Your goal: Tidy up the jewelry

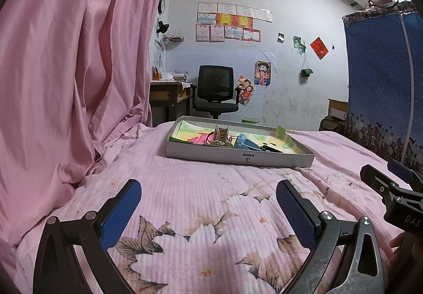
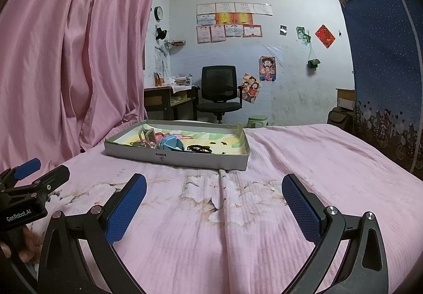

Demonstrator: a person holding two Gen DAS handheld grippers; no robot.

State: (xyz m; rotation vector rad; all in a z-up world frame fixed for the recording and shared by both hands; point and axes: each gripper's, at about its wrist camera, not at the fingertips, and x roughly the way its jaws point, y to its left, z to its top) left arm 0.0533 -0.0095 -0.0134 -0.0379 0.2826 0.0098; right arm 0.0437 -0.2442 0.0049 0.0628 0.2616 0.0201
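A shallow grey box lid (image 1: 238, 158) (image 2: 185, 159) lies on the pink bedspread ahead of both grippers. Inside it are a beige hair claw (image 1: 220, 135) (image 2: 148, 136), a light blue hair claw (image 1: 242, 142) (image 2: 170, 144), and small black pieces (image 1: 269, 148) (image 2: 199, 148) on a colourful liner. My left gripper (image 1: 208, 200) is open and empty, low over the bed, short of the box. My right gripper (image 2: 214, 192) is open and empty, also short of the box. Each gripper shows at the edge of the other's view (image 1: 388, 180) (image 2: 34, 175).
A pink curtain (image 1: 66, 69) hangs along the left side of the bed. A blue fabric wardrobe (image 1: 383, 77) stands at the right. A black office chair (image 1: 215, 90) and a desk (image 1: 169, 94) stand beyond the bed against the wall.
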